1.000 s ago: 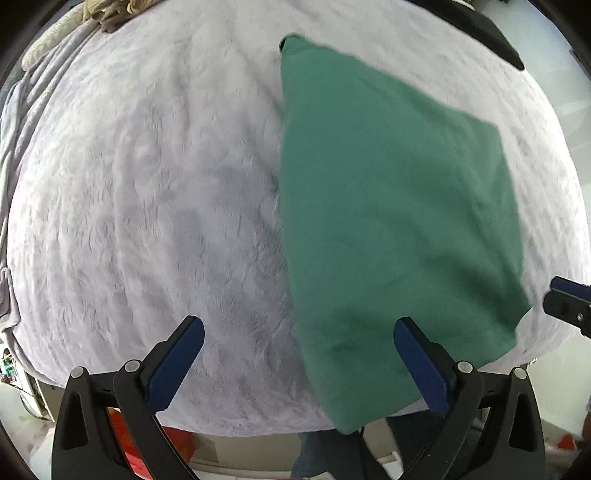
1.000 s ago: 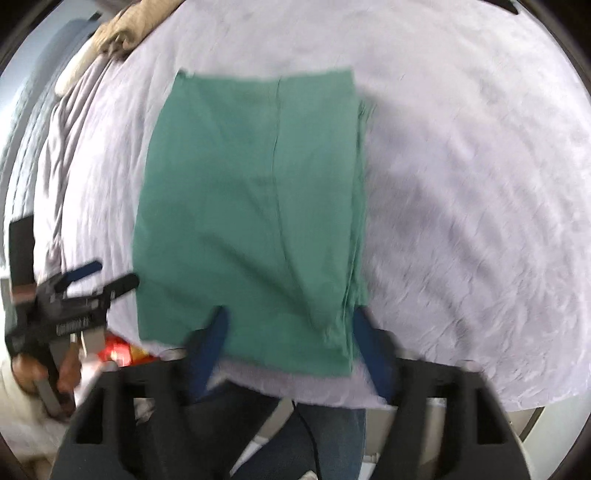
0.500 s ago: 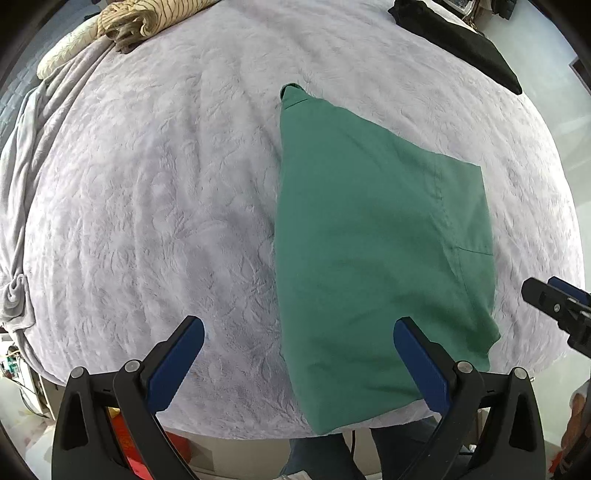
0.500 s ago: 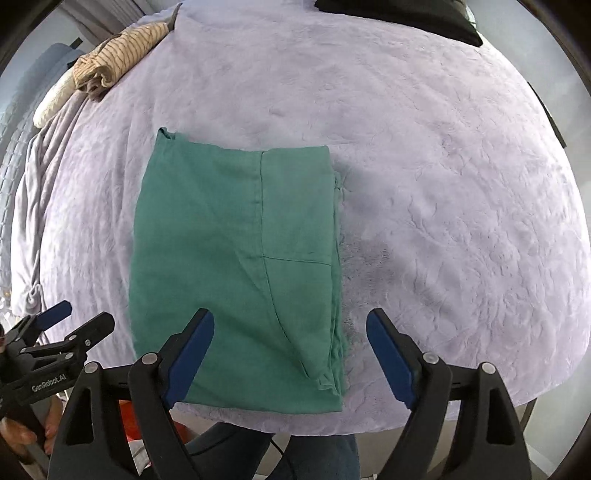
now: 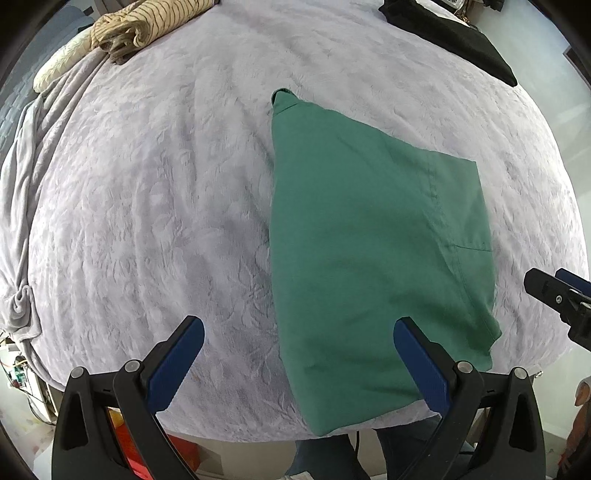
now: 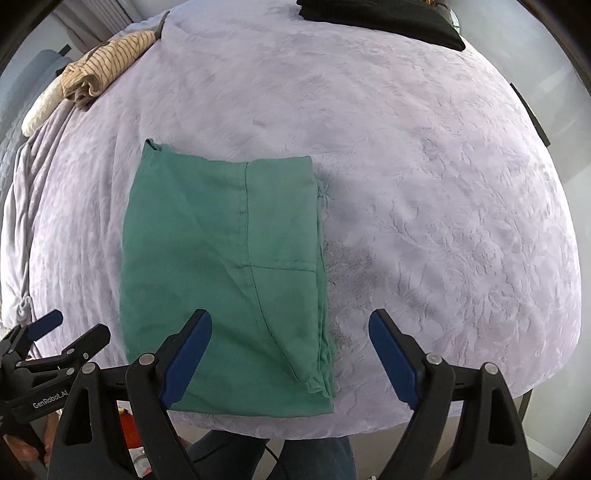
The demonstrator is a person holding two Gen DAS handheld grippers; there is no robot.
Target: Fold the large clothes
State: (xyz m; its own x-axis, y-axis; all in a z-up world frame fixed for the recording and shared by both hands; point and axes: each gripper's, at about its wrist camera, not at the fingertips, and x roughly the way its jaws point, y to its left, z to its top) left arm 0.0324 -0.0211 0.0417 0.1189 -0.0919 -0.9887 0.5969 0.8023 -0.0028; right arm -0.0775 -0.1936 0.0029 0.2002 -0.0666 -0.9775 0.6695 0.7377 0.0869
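Observation:
A green garment (image 5: 369,251) lies folded into a flat rectangle near the front edge of the bed; it also shows in the right wrist view (image 6: 225,266). My left gripper (image 5: 295,362) is open and empty, held above the bed's front edge, its right finger over the garment's near left part. My right gripper (image 6: 288,354) is open and empty above the garment's near right corner. Each gripper shows at the edge of the other's view: the right gripper (image 5: 557,295) and the left gripper (image 6: 55,343).
The bed has a pale lilac textured cover (image 5: 147,206). A striped beige garment (image 5: 147,22) lies at the far left, a black garment (image 5: 454,37) at the far right. A bunched grey blanket (image 5: 22,192) hangs along the left side. Floor clutter (image 5: 122,421) shows below the front edge.
Both grippers have drawn back and up from the garment, so more of the bed shows. The garment lies still, folded, in the same place.

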